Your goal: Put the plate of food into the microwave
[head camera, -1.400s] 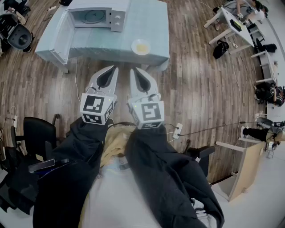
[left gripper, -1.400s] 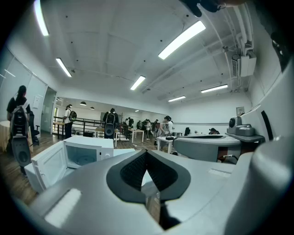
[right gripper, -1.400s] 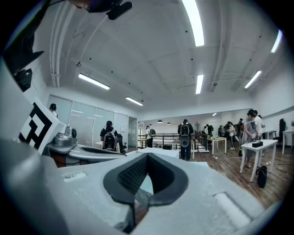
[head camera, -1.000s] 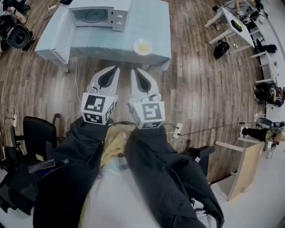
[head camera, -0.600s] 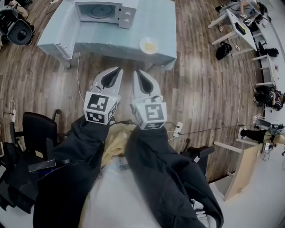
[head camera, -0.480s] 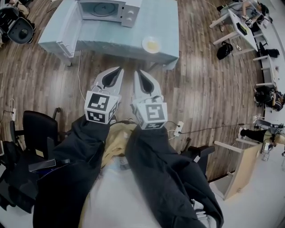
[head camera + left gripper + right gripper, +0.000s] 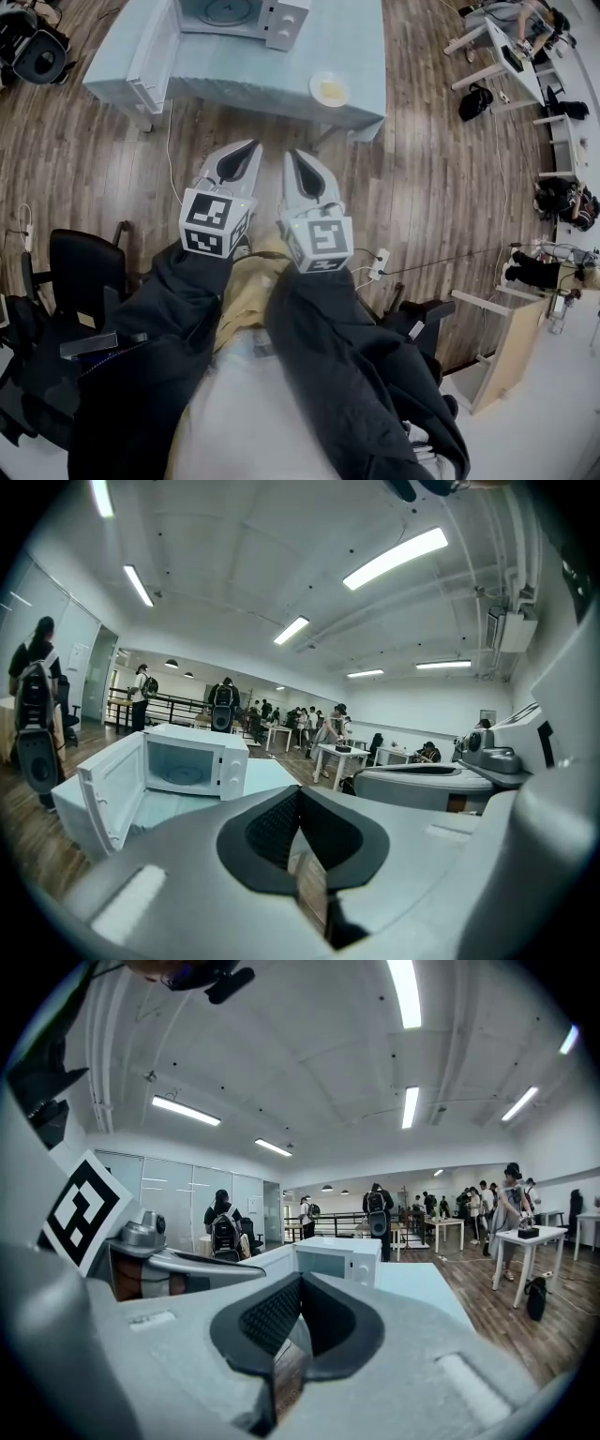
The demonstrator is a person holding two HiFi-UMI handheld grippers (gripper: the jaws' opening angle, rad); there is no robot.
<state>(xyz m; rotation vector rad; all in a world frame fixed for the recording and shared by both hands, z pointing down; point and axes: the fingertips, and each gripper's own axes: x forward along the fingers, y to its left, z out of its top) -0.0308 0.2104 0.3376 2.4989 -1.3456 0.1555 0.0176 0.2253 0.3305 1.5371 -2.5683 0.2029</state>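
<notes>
A white plate of yellow food point(image 7: 329, 89) sits near the front right edge of the pale blue table point(image 7: 234, 80). The white microwave point(image 7: 246, 11) stands at the table's back, its door point(image 7: 150, 42) swung open to the left; it also appears in the left gripper view as the microwave point(image 7: 192, 761) and in the right gripper view as the microwave point(image 7: 339, 1258). My left gripper point(image 7: 251, 146) and right gripper point(image 7: 289, 154) hang side by side over the wood floor, short of the table, both shut and empty. The plate is hidden in both gripper views.
A black chair point(image 7: 80, 272) stands at my left, and a power strip with cable point(image 7: 380, 265) lies on the floor at my right. Desks and bags point(image 7: 506, 56) fill the far right. People stand at tables point(image 7: 328, 733) behind the microwave.
The table, microwave and plate have slid up and to the right in the head view. Both grippers keep the same shut pose side by side.
</notes>
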